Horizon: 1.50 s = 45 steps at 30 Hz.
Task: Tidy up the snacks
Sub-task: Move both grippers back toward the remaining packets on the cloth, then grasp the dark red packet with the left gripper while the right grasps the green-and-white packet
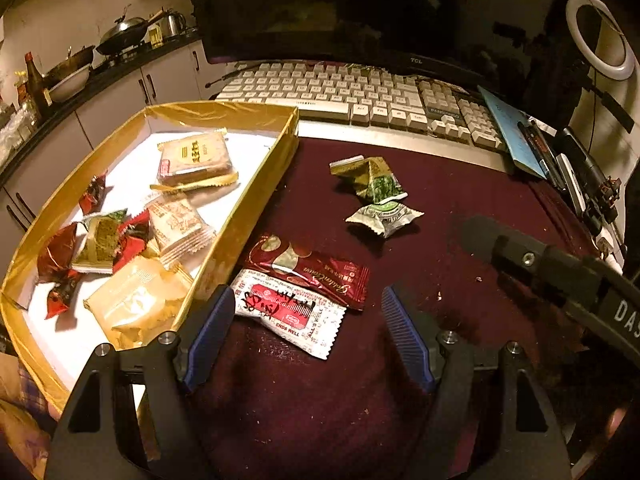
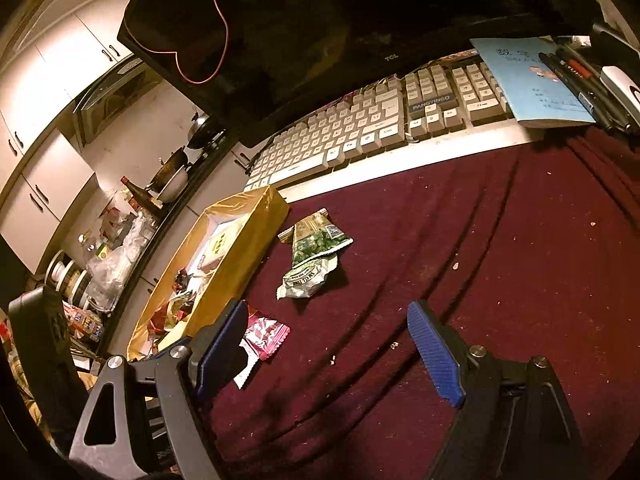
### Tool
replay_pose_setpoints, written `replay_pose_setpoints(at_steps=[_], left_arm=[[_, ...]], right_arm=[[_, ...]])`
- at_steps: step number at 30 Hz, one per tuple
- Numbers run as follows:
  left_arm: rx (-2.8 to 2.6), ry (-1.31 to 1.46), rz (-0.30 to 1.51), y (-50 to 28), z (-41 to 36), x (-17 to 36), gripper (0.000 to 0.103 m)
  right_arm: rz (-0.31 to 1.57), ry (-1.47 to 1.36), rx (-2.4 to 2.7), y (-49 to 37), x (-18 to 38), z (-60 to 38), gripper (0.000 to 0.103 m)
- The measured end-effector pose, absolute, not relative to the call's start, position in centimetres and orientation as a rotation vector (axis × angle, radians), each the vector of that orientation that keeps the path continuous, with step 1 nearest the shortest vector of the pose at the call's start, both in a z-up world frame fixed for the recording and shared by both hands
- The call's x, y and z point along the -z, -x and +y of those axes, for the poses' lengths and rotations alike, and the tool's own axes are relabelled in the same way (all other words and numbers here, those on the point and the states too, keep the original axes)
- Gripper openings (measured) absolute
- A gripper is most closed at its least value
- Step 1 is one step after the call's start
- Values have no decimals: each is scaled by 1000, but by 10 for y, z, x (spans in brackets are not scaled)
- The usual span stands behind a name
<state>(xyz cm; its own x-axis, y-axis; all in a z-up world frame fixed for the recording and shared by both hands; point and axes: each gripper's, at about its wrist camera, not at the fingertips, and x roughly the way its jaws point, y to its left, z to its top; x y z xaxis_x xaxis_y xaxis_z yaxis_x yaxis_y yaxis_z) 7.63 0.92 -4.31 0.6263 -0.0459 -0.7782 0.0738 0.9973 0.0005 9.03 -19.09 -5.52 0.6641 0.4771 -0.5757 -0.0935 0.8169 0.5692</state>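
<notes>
A gold box (image 1: 256, 196) on the left holds several snack packets. On the maroon cloth (image 1: 460, 200) beside it lie a dark red packet (image 1: 312, 272) over a white and red packet (image 1: 292, 316), and farther off a green and gold packet (image 1: 368, 178) and a pale green packet (image 1: 384, 218). My left gripper (image 1: 308, 320) is open and empty, just above the white and red packet. My right gripper (image 2: 332, 340) is open and empty over the cloth; its left finger hides part of the red packet (image 2: 266, 334). The green packets (image 2: 316, 248) and the box (image 2: 256, 240) lie ahead of it.
A white keyboard (image 1: 340, 96) and a dark monitor (image 1: 340, 8) stand behind the cloth. A blue notebook (image 2: 528, 80) with pens lies at the right. A ring light (image 1: 600, 40) stands at the far right. A kitchen counter with pots (image 1: 100, 52) runs along the left.
</notes>
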Motion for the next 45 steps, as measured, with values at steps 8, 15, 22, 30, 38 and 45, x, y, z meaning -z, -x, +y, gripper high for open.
replay_pose_setpoints(at_steps=[8, 15, 22, 30, 38, 45], left_arm=[[72, -49, 923, -101, 4, 52, 76], [17, -140, 955, -133, -19, 63, 69], [68, -132, 867, -105, -10, 60, 33], [164, 91, 857, -83, 30, 42, 30], [153, 134, 837, -61, 50, 31, 45], [142, 153, 832, -57, 61, 30, 46]], right_arm=[[785, -547, -345, -92, 56, -193, 84], [776, -566, -353, -91, 57, -196, 84], [759, -558, -334, -87, 55, -198, 85], [837, -519, -341, -102, 56, -186, 86], [957, -486, -345, -156, 54, -154, 69], [976, -390, -277, -168, 60, -126, 55]])
